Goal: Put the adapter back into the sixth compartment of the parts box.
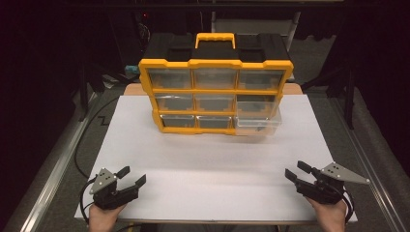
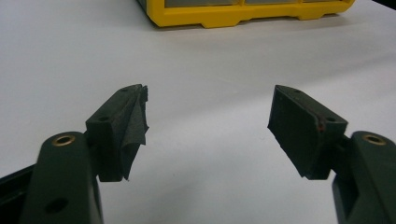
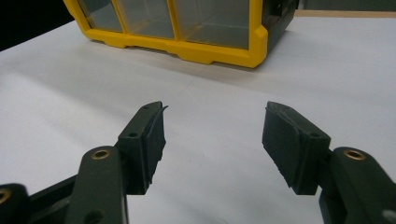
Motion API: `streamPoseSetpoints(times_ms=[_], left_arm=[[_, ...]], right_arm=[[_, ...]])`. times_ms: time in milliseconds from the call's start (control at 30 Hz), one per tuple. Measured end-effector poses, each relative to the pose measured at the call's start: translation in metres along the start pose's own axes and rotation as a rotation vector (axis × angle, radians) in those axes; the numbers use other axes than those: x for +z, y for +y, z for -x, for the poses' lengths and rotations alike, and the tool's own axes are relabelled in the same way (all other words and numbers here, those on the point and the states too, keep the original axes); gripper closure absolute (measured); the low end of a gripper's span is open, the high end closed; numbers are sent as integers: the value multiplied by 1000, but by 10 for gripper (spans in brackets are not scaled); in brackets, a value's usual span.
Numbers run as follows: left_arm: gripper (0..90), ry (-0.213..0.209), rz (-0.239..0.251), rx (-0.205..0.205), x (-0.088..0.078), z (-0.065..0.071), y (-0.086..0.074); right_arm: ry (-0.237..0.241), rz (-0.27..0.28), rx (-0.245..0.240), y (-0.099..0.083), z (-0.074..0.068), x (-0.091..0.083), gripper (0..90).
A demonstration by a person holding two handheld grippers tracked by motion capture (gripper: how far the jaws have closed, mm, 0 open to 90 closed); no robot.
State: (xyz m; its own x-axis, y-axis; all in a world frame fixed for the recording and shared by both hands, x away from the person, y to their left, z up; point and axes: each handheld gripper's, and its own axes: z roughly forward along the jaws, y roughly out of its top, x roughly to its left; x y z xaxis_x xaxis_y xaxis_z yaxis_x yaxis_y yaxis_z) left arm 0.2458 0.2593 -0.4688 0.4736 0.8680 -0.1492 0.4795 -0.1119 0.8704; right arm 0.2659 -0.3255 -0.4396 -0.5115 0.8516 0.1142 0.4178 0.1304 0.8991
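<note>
A yellow and black organizer case (image 1: 215, 89) stands upright at the far middle of the white board (image 1: 208, 169), its rows of clear drawers facing me. Its bottom right drawer (image 1: 257, 123) sticks out a little. My left gripper (image 1: 133, 175) rests at the near left corner, open, nothing between its jaws. My right gripper (image 1: 297, 170) sits at the near right corner, also open and empty. The left gripper view has the open gripper (image 2: 210, 91) over bare board, with the case's yellow base (image 2: 243, 11) far ahead. The right gripper view shows its gripper (image 3: 215, 106) open, the case (image 3: 187, 28) ahead.
A yellow carry handle (image 1: 215, 38) tops the case. Metal rails (image 1: 53, 169) run along both sides of the table. A black cable (image 1: 84, 140) loops off the left edge. The surroundings behind are dark.
</note>
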Motion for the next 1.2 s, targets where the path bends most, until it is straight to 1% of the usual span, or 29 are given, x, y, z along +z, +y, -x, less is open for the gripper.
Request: streamPoseSetpoints(times_ms=[367, 600, 733, 867, 967, 1200], left_arm=[[287, 1, 1, -1, 0, 0, 0], [288, 2, 3, 1, -1, 0, 0], [288, 2, 4, 1, -2, 0, 0], [288, 3, 5, 2, -2, 1, 0], [288, 3, 5, 3, -2, 1, 0], [288, 5, 3, 2, -1, 1, 0]], right_arm=[[-9, 16, 21, -11, 3, -3, 378], [-15, 18, 25, -18, 3, -5, 365], [-25, 33, 29, -23, 5, -9, 360], [-26, 46, 46, -29, 7, -15, 357], [-32, 59, 53, -30, 7, -17, 357], [-32, 54, 46, -30, 8, -15, 357]])
